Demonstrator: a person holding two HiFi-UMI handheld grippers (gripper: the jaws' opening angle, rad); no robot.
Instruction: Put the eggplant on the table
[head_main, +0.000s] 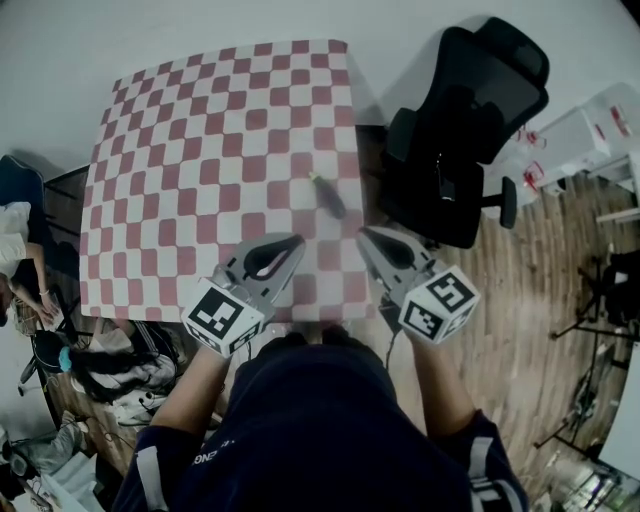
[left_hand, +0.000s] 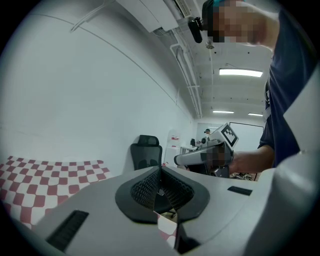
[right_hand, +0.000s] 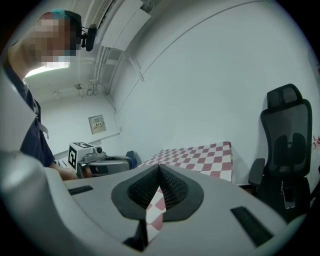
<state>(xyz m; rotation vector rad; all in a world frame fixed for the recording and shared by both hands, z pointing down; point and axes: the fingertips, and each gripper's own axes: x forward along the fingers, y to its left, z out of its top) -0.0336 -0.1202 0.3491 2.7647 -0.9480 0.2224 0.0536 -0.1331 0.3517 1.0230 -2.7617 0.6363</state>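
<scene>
The eggplant, small and dark purple with a green stem, lies on the red-and-white checkered table near its right edge. Both grippers hover over the table's near edge, short of the eggplant. My left gripper is shut with nothing in it; in its own view the jaw tips meet. My right gripper is likewise shut and empty, its tips together. Each gripper view shows the other gripper from the side: the right one and the left one. The eggplant appears in neither gripper view.
A black office chair stands close to the table's right side, on the wooden floor. Bags and clutter lie on the floor at the lower left. White shelving is at the far right. A white wall runs behind the table.
</scene>
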